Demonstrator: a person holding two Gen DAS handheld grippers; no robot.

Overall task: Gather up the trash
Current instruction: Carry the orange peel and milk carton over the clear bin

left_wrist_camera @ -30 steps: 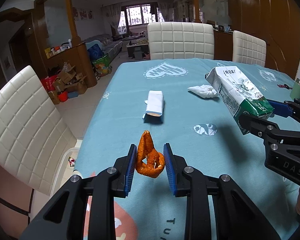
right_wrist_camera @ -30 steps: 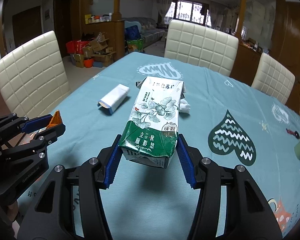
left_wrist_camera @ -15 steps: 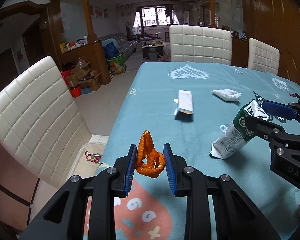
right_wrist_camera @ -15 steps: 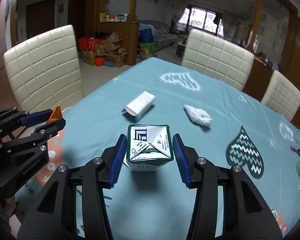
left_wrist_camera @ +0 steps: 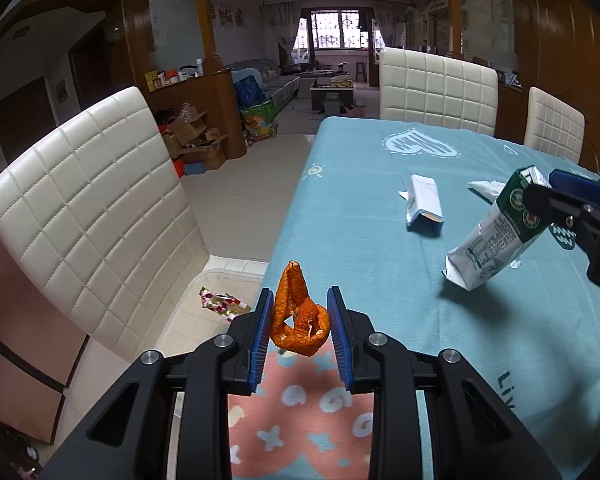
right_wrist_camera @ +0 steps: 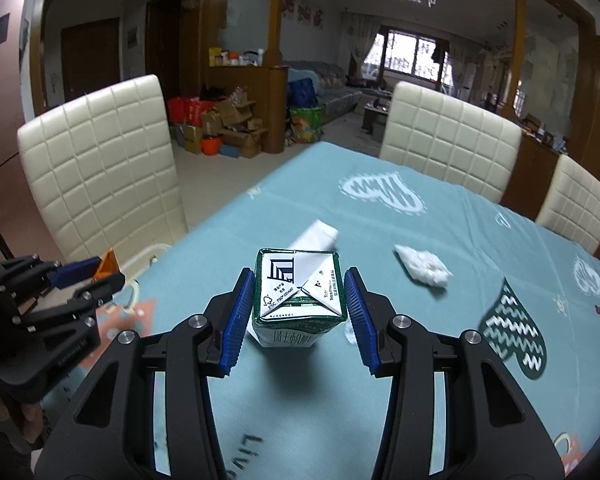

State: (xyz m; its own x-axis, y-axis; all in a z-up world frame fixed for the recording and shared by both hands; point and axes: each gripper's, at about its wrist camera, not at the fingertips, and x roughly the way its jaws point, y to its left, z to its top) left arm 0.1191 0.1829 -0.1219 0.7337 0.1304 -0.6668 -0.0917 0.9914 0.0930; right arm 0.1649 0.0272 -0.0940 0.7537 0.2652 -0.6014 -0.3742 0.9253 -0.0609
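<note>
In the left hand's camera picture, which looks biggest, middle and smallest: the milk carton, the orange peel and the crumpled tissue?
1. Milk carton, biggest.
2. Orange peel, though it sits right by the camera, so it may really be smaller than it looks.
3. Crumpled tissue, smallest, far off and partly hidden behind the carton.

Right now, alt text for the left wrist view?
The left gripper holds a curled orange peel over the near corner of the teal tablecloth. At right, the right gripper holds a tilted milk carton.

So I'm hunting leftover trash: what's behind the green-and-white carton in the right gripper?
A white box lies just behind the green-and-white carton, mostly covered. A crumpled white tissue lies clear to its right.
</note>
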